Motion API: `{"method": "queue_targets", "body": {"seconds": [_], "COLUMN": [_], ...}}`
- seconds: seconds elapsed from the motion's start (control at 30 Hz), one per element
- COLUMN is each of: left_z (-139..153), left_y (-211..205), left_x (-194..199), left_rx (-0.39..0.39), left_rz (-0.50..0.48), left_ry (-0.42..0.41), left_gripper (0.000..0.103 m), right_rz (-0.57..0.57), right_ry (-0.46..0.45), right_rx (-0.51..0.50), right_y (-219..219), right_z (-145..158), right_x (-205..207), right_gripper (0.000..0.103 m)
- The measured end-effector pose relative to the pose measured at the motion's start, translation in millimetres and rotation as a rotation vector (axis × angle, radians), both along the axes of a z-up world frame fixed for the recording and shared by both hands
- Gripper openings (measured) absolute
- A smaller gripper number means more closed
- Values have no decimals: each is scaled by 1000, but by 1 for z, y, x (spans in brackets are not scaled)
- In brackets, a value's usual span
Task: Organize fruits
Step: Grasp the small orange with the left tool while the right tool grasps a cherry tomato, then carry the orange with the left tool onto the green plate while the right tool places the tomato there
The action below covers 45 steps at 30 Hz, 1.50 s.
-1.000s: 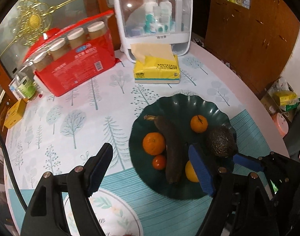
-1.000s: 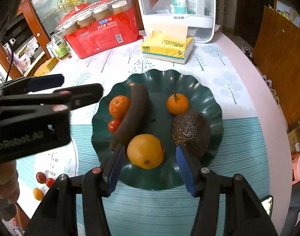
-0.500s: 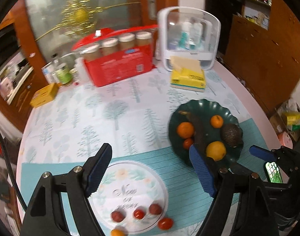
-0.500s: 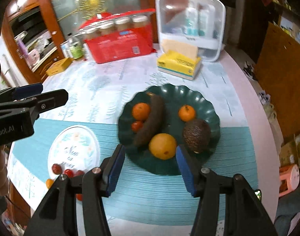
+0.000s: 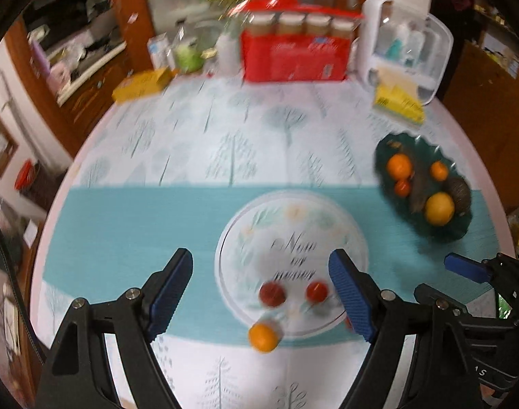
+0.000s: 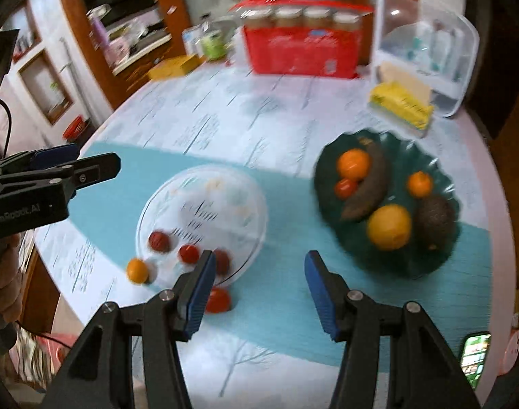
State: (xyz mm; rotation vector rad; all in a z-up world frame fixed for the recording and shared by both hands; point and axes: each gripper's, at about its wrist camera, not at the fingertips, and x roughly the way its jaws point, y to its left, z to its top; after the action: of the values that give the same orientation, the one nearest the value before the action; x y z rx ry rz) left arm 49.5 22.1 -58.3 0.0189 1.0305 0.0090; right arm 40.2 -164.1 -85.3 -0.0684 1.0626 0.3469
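Both grippers held wide apart and empty: left gripper (image 5: 261, 294) above the white round printed placemat (image 5: 259, 225), right gripper (image 6: 257, 288) over the teal striped cloth (image 6: 286, 293) between placemat and dark green scalloped plate (image 6: 443, 184). Loose pieces waiting near the table's front edge: small red fruits (image 5: 272, 295) on the placemat, a small orange fruit (image 5: 263, 338) at its rim, one red tomato-like fruit (image 6: 217, 300) just off it. Best taken one at a time: descend straight, straddle the fruit, squeeze gently to avoid rolling or bruising, then carry to a bare patch of the plate beside the large yellow-orange citrus (image 6: 389, 227).
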Motion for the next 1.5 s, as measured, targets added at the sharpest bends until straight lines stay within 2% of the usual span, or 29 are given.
{"method": "queue_targets", "body": {"seconds": [0.23, 0.4, 0.6, 0.7, 0.83, 0.93, 1.0, 1.03, 1.17, 1.33, 1.5], "left_z": [-55, -88, -108, -116, -123, -125, -127, -129, -129, -128, -114], "left_y": [20, 25, 24, 24, 27, 26, 24, 23, 21, 20, 9], "left_x": [-15, -22, -27, -29, -32, -33, -33, -33, -36, -38, -39], "left_rx": [-22, -32, -57, -81, -127, -153, -158, -160, -150, -176, -176], "left_rz": [59, 82, 102, 109, 118, 116, 111, 110, 111, 115, 84], "left_ry": [103, 149, 180, 191, 191, 186, 193, 198, 181, 171, 145], "left_gripper": [81, 80, 76, 69, 63, 51, 34, 30, 29, 28, 28], "right_rz": [60, 77, 92, 102, 113, 125, 132, 131, 129, 134, 142], "right_ry": [77, 115, 144, 147, 158, 150, 150, 150, 143, 134, 133], "right_rx": [-3, 12, -6, -22, -32, -42, -42, -44, -33, -33, -26], "right_y": [25, 29, 35, 40, 46, 49, 50, 50, 48, 46, 42], "right_z": [-39, -55, -75, -83, -92, -95, -97, -98, -98, -98, -94], "right_x": [-9, -10, -11, -11, -12, -14, -14, -14, -15, -18, -19], "right_gripper": [55, 55, 55, 55, 54, 50, 43, 39, 36, 35, 35]}}
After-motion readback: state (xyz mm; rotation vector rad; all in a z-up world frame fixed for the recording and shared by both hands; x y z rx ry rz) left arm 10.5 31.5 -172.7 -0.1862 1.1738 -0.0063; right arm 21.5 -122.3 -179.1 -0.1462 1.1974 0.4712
